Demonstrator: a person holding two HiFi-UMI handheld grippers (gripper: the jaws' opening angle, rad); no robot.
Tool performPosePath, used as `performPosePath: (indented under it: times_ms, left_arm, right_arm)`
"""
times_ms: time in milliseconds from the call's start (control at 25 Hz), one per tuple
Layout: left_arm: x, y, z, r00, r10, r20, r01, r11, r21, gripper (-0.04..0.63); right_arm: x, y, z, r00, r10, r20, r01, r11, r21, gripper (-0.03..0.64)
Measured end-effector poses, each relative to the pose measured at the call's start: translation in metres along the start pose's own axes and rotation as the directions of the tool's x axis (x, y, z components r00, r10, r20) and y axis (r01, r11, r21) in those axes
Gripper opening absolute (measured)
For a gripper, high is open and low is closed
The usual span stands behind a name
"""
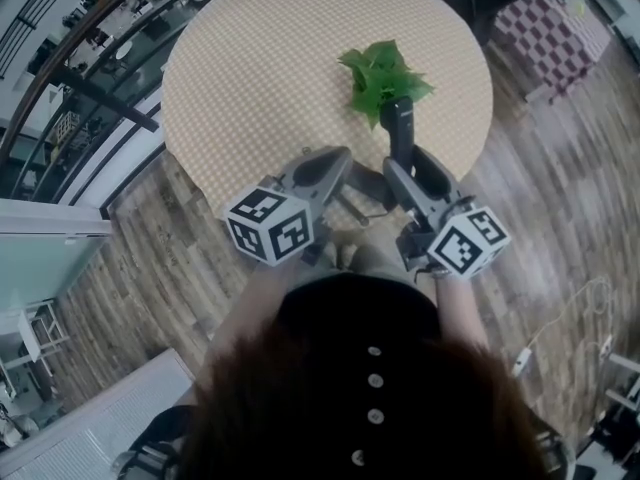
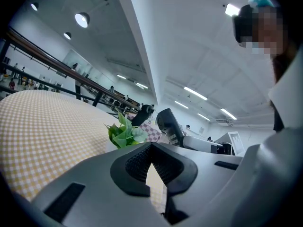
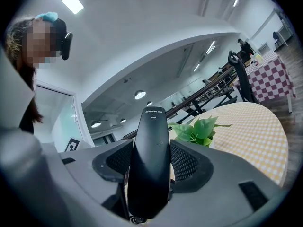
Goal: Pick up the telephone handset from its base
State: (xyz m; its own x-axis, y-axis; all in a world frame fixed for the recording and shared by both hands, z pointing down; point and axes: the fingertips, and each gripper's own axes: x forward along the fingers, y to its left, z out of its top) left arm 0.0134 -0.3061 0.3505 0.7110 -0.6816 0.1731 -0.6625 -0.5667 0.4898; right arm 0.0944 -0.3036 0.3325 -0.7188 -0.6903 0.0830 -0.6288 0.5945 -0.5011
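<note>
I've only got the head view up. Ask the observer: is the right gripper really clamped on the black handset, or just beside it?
Observer: Clamped. The right gripper view shows the right gripper with its jaws closed against both sides of the black handset, which stands upright between them.
Operator: Anything in the left gripper?
Observer: No. In the left gripper view the left gripper has its jaw tips touching and nothing between them. Only the checked table shows through the slit below.
Operator: Which end of the handset sticks out?
Observer: The end with small pale print, too small to read.
</note>
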Motion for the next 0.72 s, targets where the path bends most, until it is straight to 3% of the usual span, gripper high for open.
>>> performPosePath:
  times_ms: [720]
  left_arm:
    - [0.0021, -0.0035, -0.0079, 1.0, -0.003, -0.02, 0.003, 1.0, 0.006, 0.006]
  right_arm:
    - [0.0035, 0.001, -0.0046, 1.0, 0.022, -0.014, -0.022, 1.0, 0.0, 0.25]
